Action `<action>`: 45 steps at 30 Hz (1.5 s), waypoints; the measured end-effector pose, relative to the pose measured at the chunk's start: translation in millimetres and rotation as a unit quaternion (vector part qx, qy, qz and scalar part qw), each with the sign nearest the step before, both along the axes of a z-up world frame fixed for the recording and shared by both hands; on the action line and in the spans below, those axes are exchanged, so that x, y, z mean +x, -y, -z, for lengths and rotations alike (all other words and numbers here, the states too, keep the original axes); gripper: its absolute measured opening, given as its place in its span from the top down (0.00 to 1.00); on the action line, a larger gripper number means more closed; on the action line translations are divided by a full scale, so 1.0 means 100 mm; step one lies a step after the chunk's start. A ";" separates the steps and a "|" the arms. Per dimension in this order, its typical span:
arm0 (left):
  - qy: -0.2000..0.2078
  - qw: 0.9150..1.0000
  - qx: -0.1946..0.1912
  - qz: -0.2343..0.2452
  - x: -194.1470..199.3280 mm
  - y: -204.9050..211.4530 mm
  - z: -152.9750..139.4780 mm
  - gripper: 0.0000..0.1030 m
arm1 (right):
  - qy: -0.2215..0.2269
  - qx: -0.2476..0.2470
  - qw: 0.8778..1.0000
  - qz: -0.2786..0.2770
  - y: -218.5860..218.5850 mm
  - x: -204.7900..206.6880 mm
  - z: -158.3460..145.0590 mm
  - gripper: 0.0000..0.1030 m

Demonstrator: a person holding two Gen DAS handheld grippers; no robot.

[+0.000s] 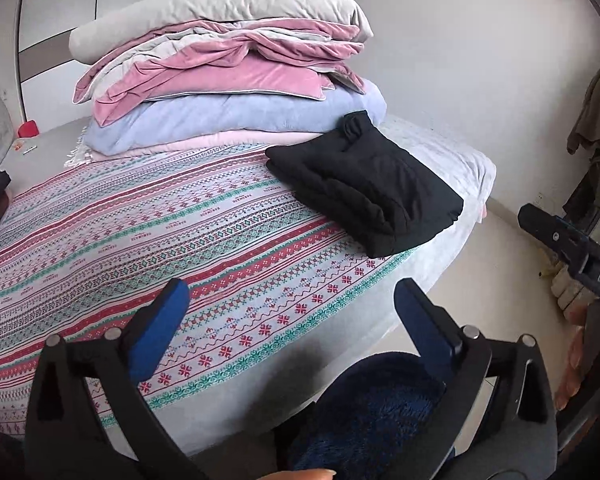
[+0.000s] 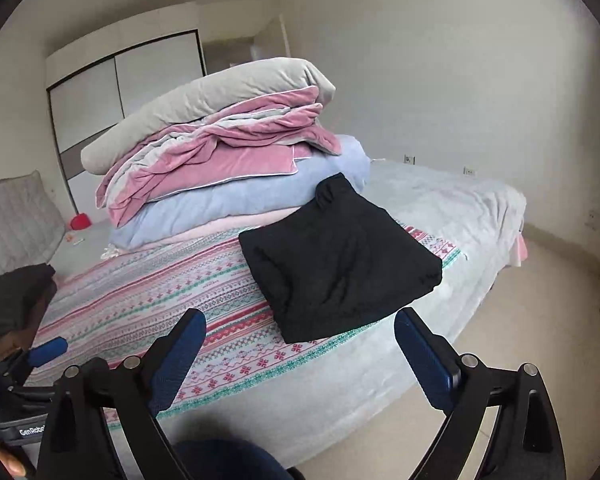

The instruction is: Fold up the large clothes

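Note:
A black garment (image 1: 366, 184) lies folded into a thick square on the patterned bedspread (image 1: 148, 240) near the bed's right corner; it also shows in the right wrist view (image 2: 340, 264). My left gripper (image 1: 288, 304) is open and empty, held above the bed's front edge, apart from the garment. My right gripper (image 2: 300, 344) is open and empty, just in front of the garment's near edge. The right gripper's body (image 1: 572, 248) shows at the right of the left wrist view. One left finger (image 2: 48, 350) shows at the lower left of the right wrist view.
A tall stack of folded quilts (image 1: 228, 76), grey, pink and pale blue, fills the back of the bed (image 2: 228, 164). A dark pile (image 2: 16, 300) sits at the bed's left edge. A red object (image 2: 80, 222) lies near the pillow (image 2: 12, 224). Clothes (image 1: 596, 128) hang at right. Tiled floor (image 2: 532, 320) lies to the right.

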State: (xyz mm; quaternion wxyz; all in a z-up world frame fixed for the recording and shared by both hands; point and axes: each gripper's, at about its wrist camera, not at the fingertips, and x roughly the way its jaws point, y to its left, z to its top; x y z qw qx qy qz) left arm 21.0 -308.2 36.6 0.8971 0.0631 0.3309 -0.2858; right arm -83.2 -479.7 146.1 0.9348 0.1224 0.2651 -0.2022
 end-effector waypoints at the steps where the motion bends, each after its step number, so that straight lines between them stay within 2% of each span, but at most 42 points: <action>1: -0.002 1.000 0.000 -0.001 -0.01 -0.02 -0.01 0.01 | -0.004 -0.007 1.000 0.009 -0.04 -0.03 0.01 0.05; 4: -0.005 1.000 0.001 0.004 -0.05 -0.06 -0.02 0.01 | -0.027 -0.027 0.999 0.027 -0.18 -0.09 0.04 0.04; 14: 0.026 1.000 0.013 -0.002 -0.17 -0.13 -0.17 0.01 | -0.062 -0.048 0.995 0.060 -0.49 -0.20 0.01 0.00; 20: 0.028 1.000 0.012 -0.007 -0.19 -0.15 -0.18 0.01 | -0.072 -0.038 0.994 0.072 -0.51 -0.20 0.03 0.00; 27: 0.039 0.999 0.009 -0.002 -0.24 -0.17 -0.21 0.01 | -0.080 -0.055 0.991 0.092 -0.59 -0.17 0.03 0.00; 33: 0.028 1.000 0.003 -0.003 -0.16 -0.19 -0.19 0.01 | -0.101 -0.081 0.983 0.126 -0.65 -0.14 0.05 0.00; 45: 0.016 1.000 -0.004 -0.003 -0.06 -0.20 -0.13 0.01 | -0.095 -0.091 0.982 0.133 -0.69 -0.13 0.05 0.00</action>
